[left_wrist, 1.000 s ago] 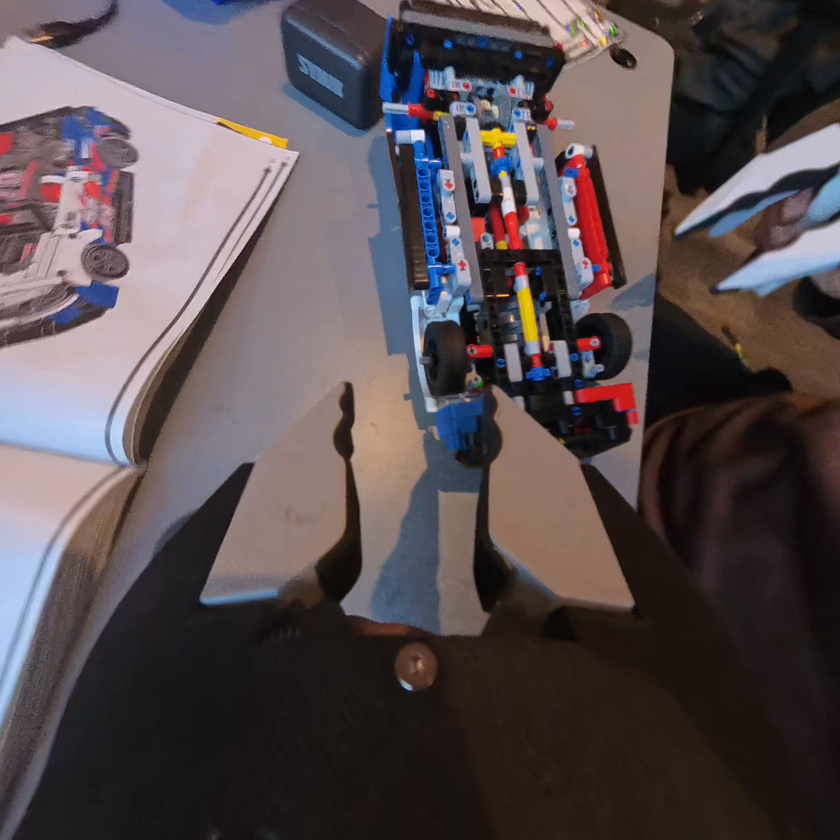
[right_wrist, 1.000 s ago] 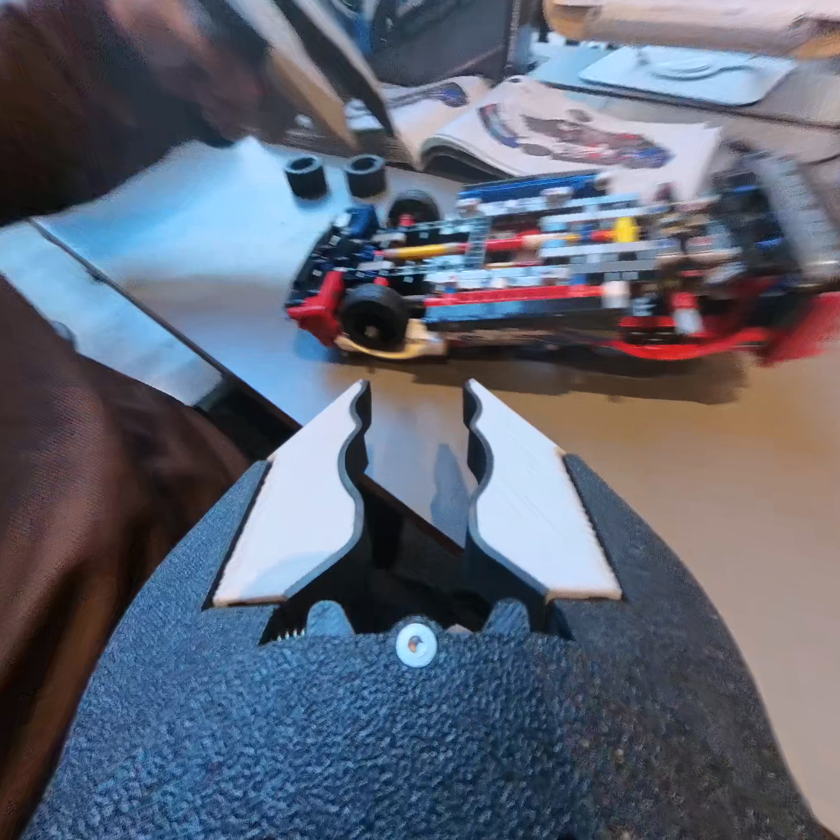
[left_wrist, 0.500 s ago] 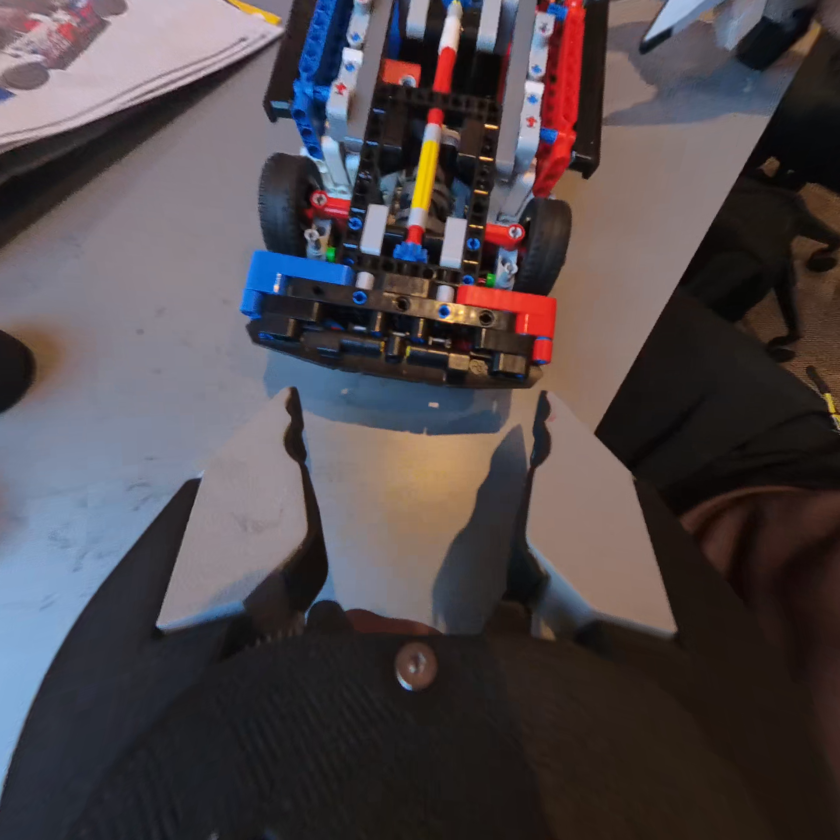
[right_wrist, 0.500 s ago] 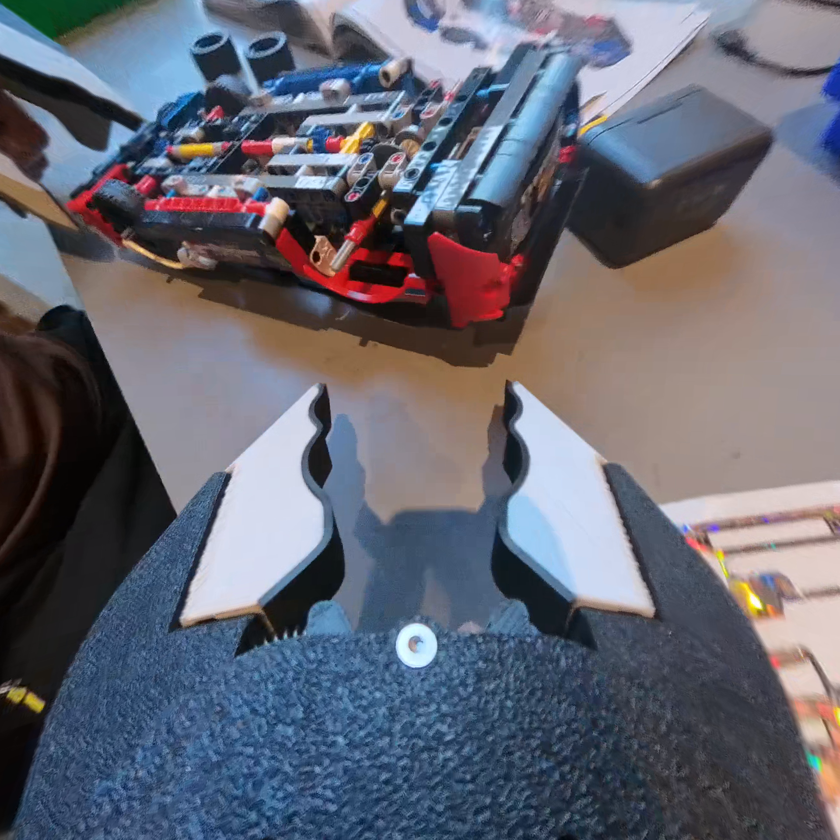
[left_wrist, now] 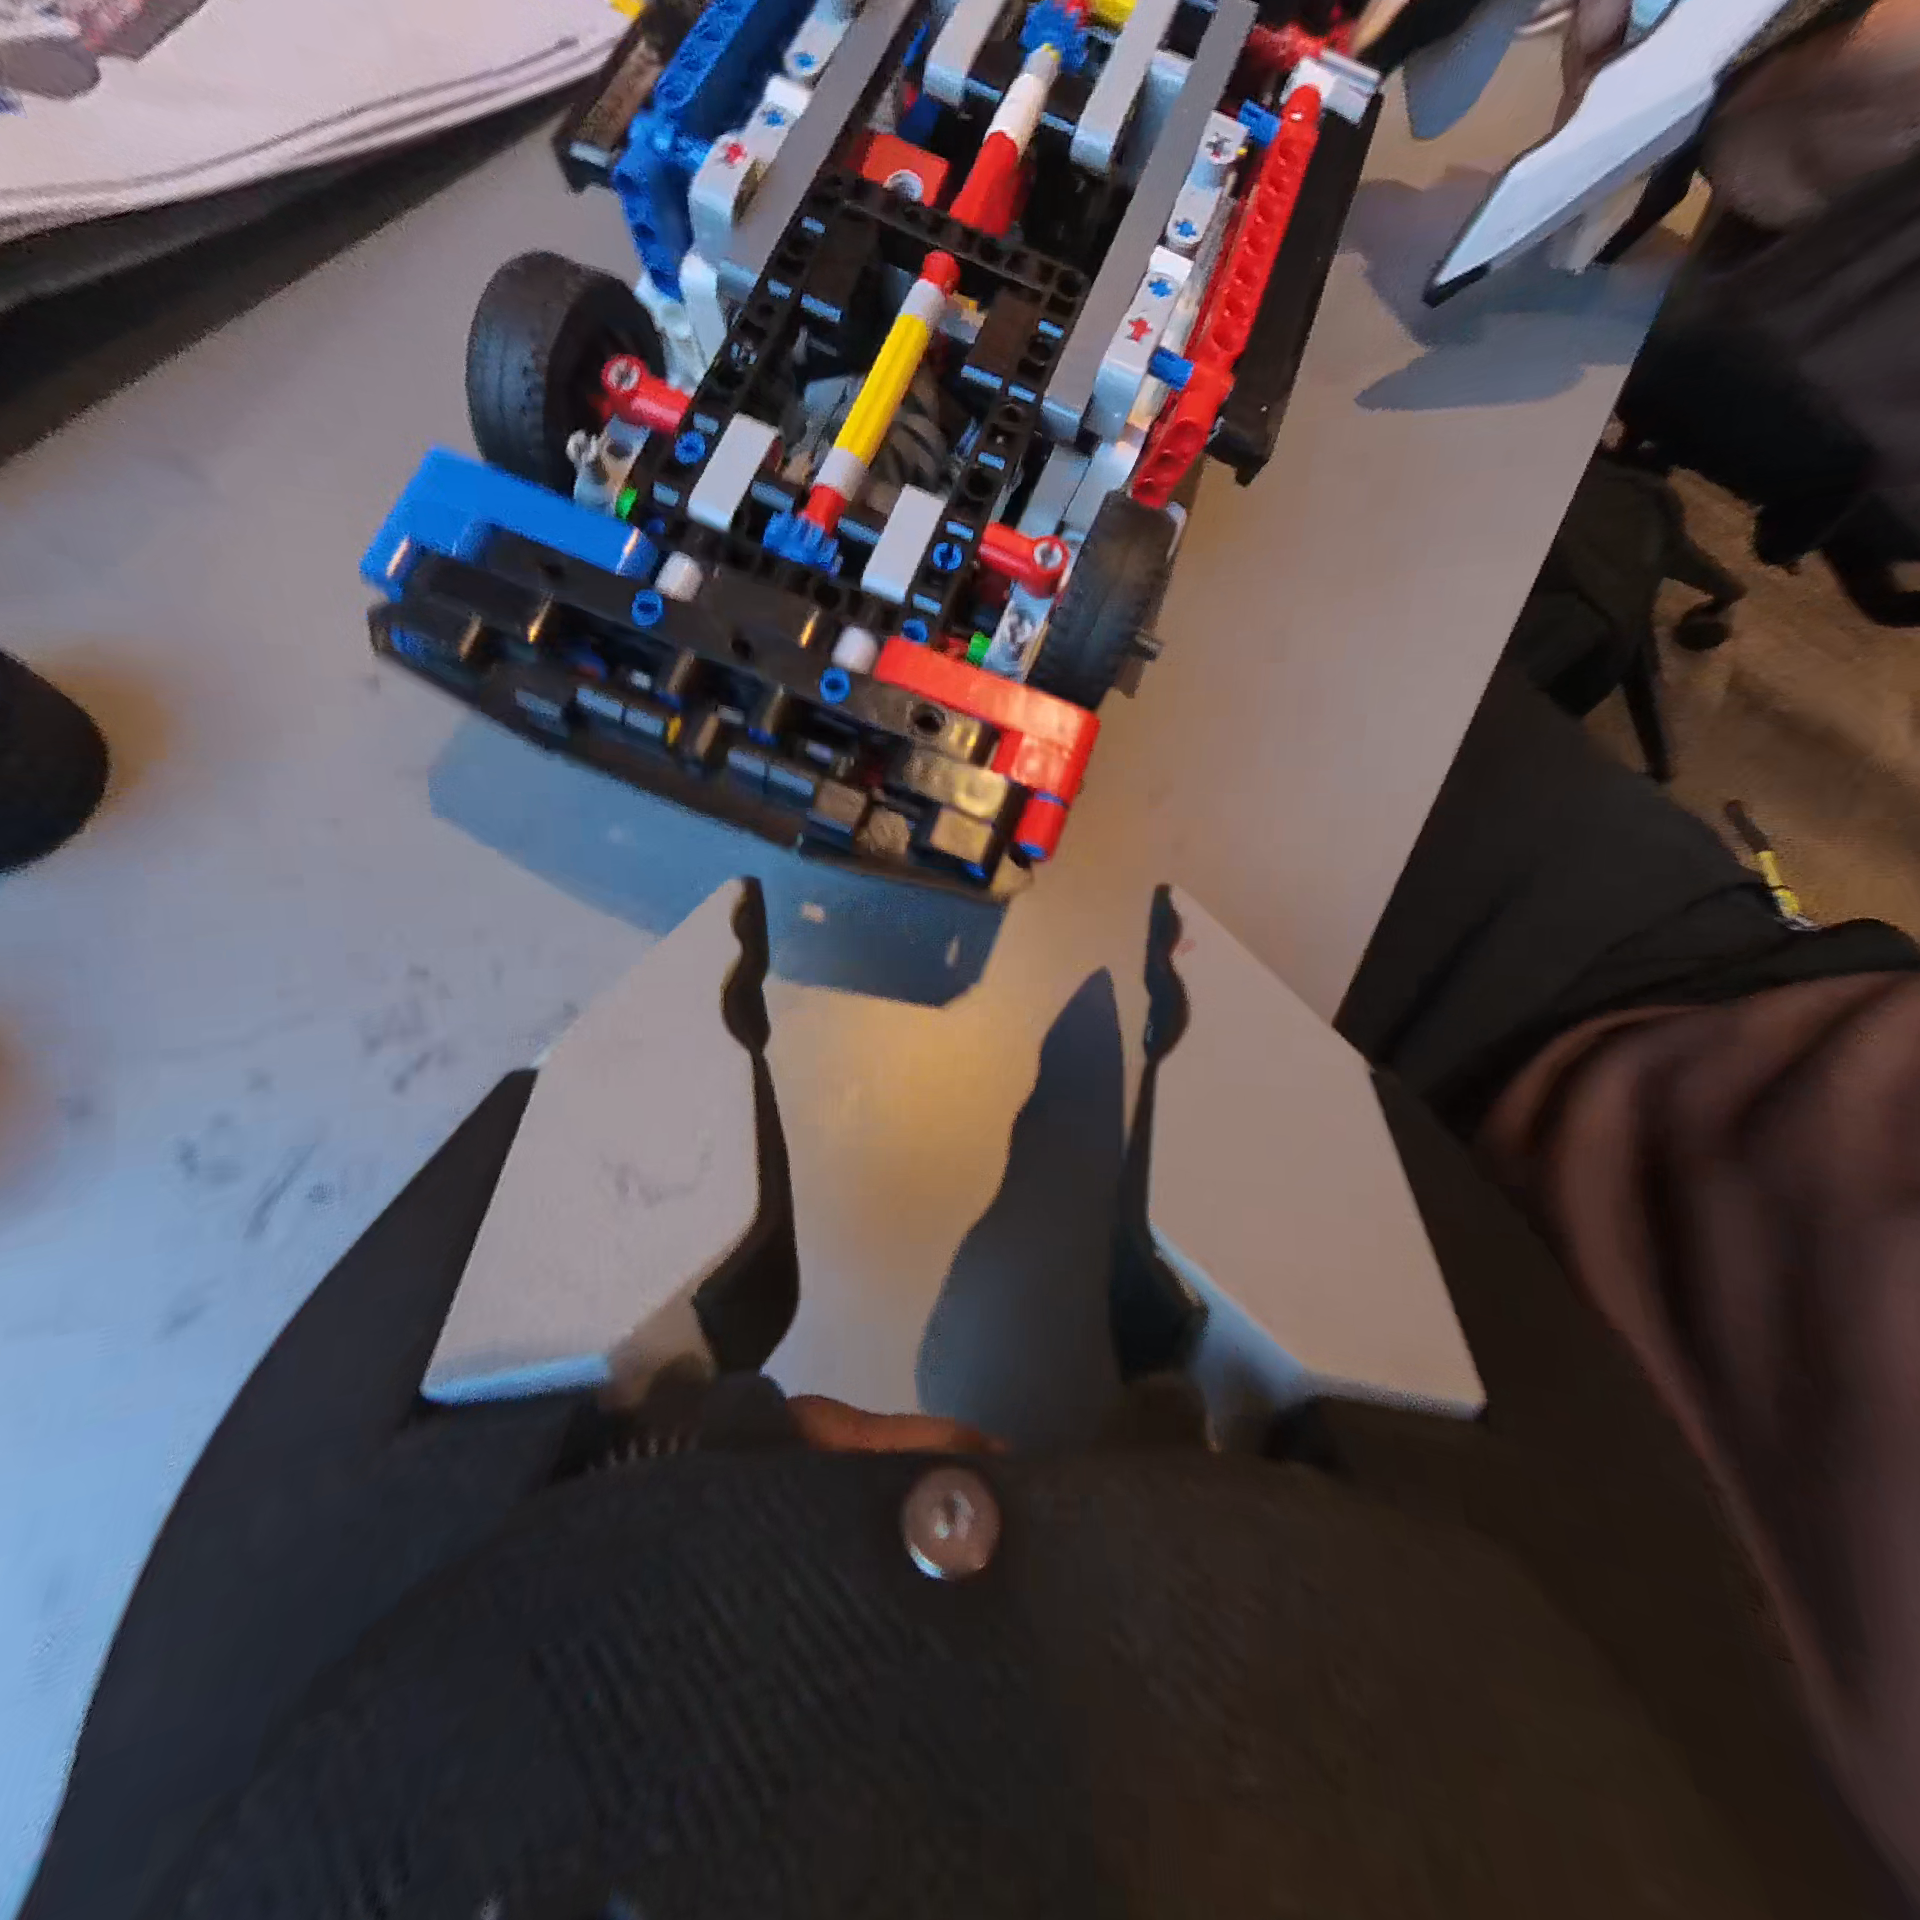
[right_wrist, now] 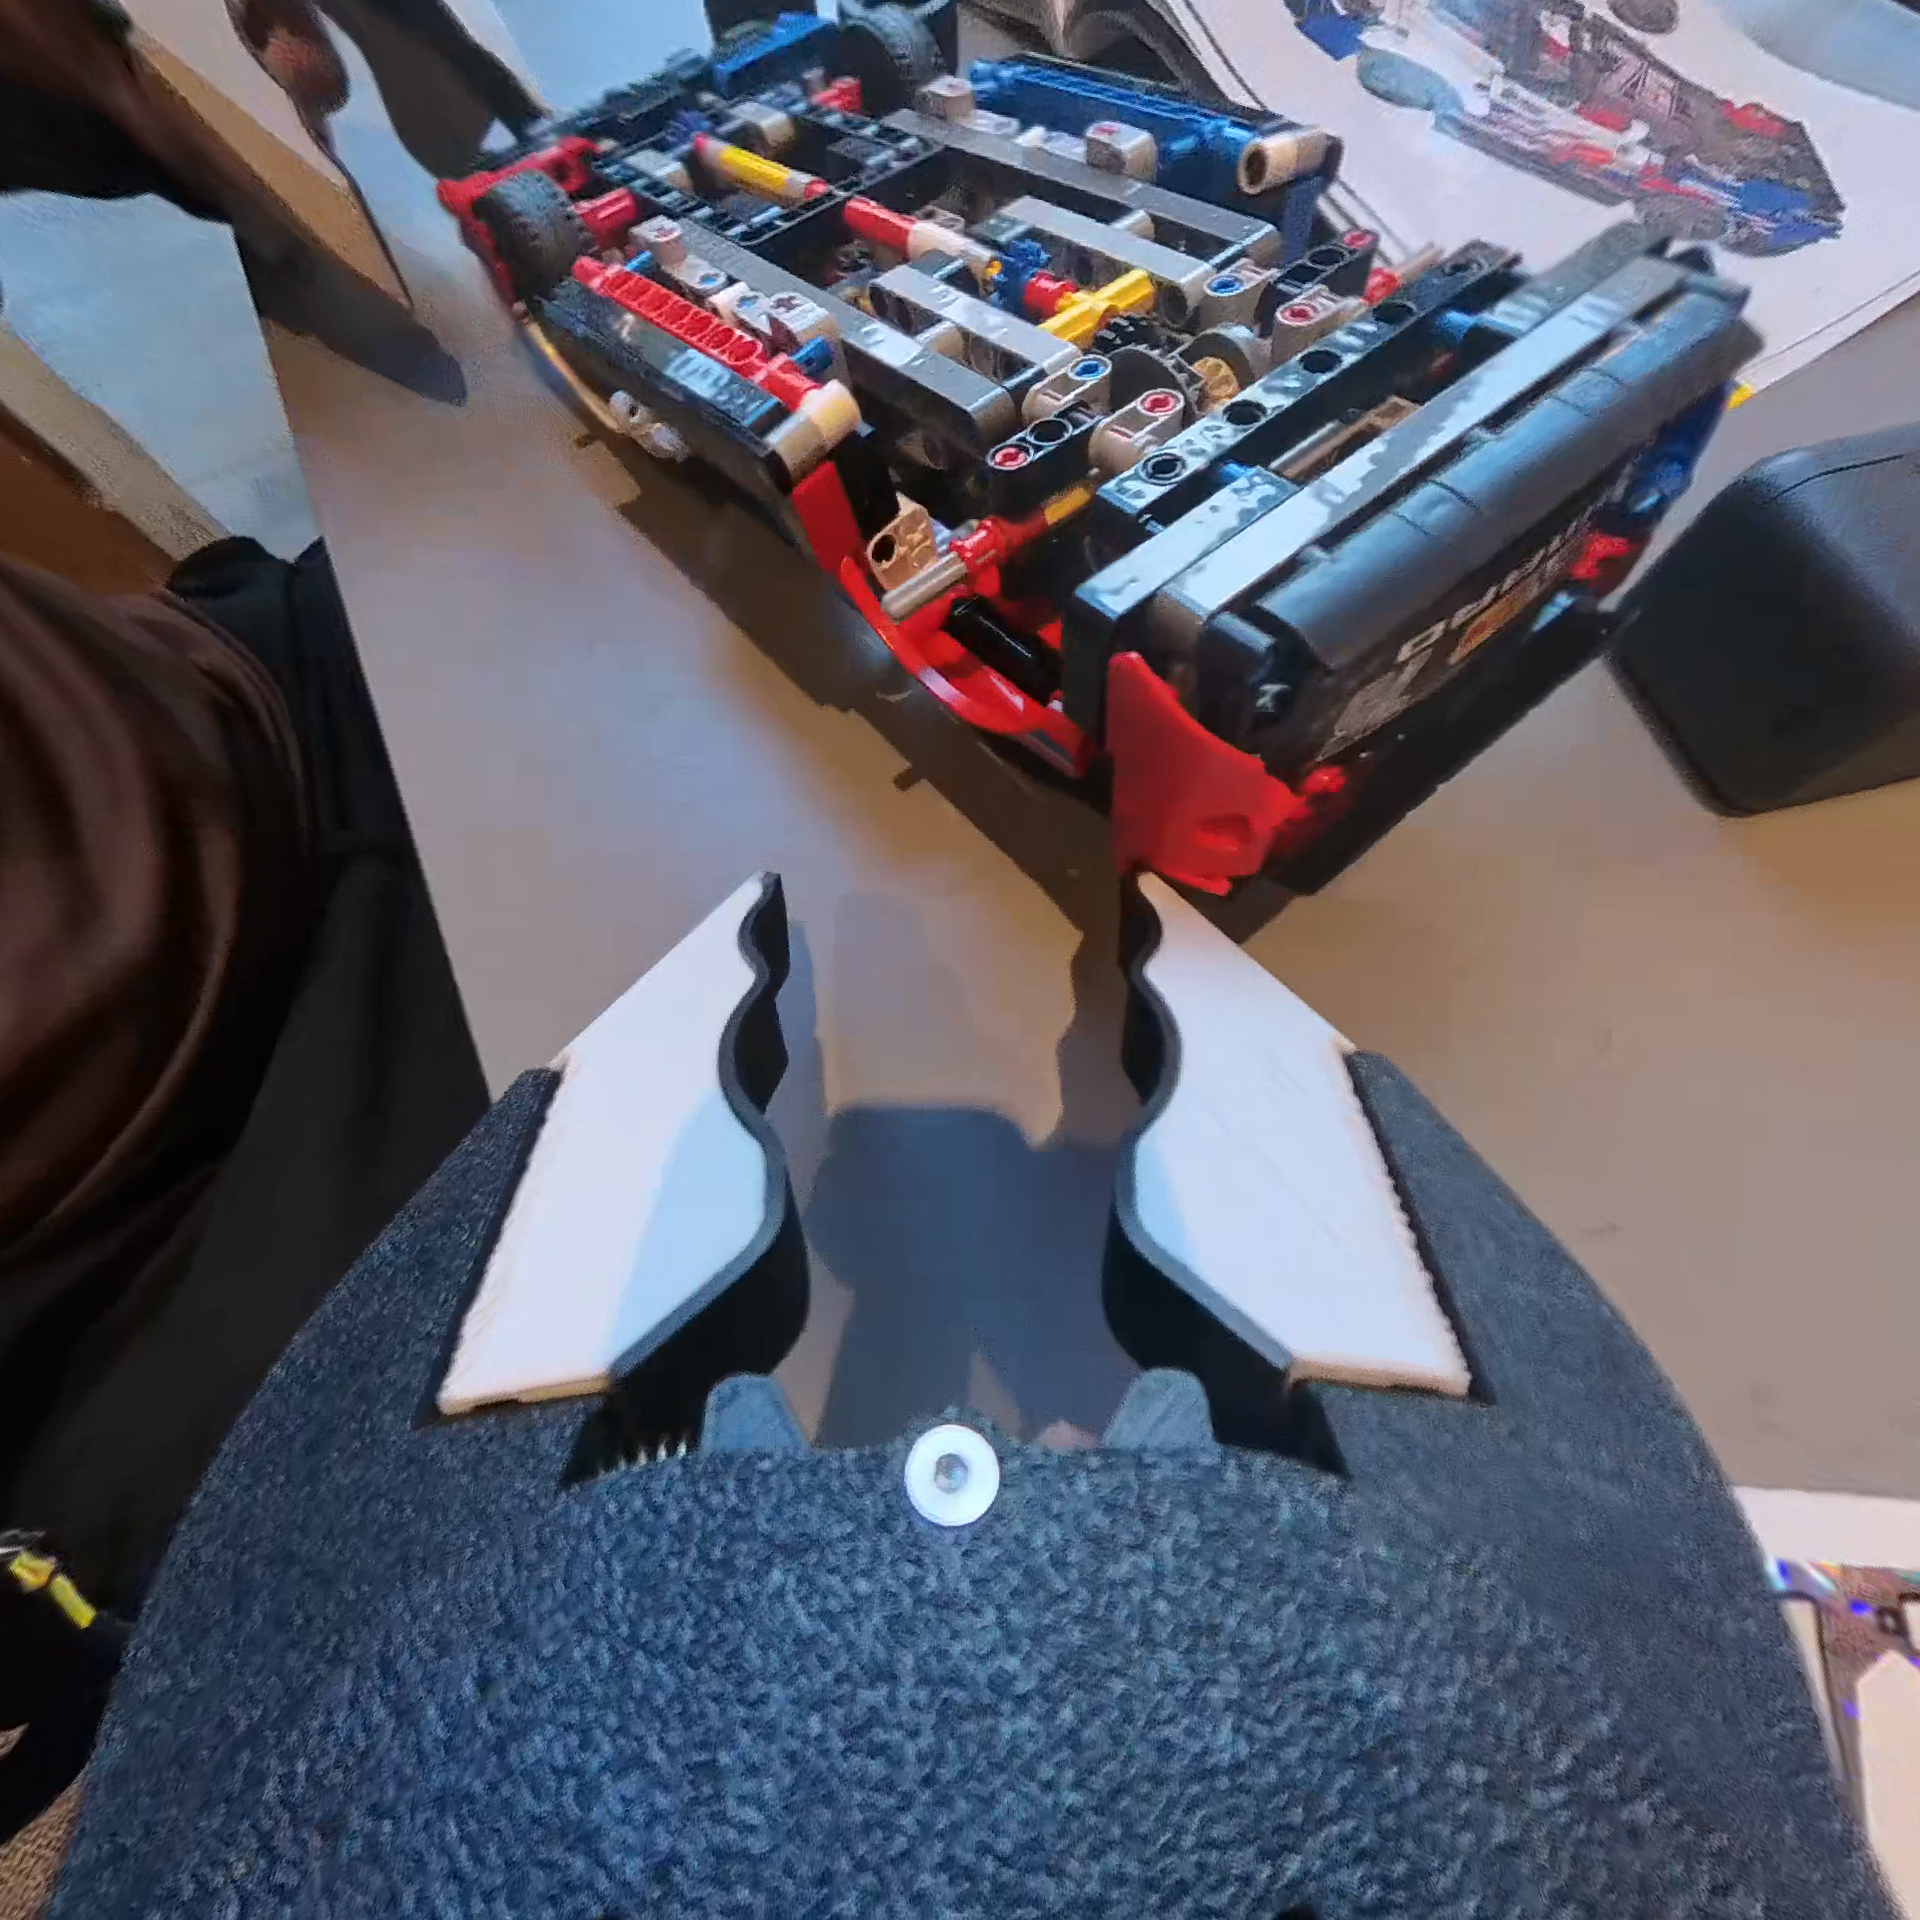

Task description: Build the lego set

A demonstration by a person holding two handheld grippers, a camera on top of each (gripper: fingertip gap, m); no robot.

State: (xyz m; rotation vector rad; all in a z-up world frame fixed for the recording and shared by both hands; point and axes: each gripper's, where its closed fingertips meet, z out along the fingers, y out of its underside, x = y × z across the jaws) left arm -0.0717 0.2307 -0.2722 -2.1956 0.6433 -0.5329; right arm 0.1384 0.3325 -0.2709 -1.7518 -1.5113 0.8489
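Nearest the left wrist camera, the left gripper [left_wrist: 951, 904] hangs wide and empty over the grey desk [left_wrist: 260, 1039], its tips just short of one end of the car [left_wrist: 831, 416]; at the other end, the right gripper [right_wrist: 951, 888] is also spread wide and holds nothing, its right fingertip [right_wrist: 1148, 899] close beside a red fin [right_wrist: 1184, 790] at the car's corner (touching or not, I cannot tell).

Between them the car lies belly-up on the desk, so its frame shows: black beams, grey rails, a red and yellow shaft [left_wrist: 883, 384] down the middle, gears near the far end; two wheels [left_wrist: 551, 353] sit on the axle by the left gripper, while the axle [right_wrist: 966, 551] at the right gripper's end looks bare; by my judgement the chassis is largely built, and the remaining wheels and whatever bodywork faces down are still to be checked or fitted.

Farther off, a black box [right_wrist: 1787, 623] stands just beside the car, and an open manual [right_wrist: 1558, 135] lies beyond it; a loose tyre [left_wrist: 42, 758] rests at the left edge.
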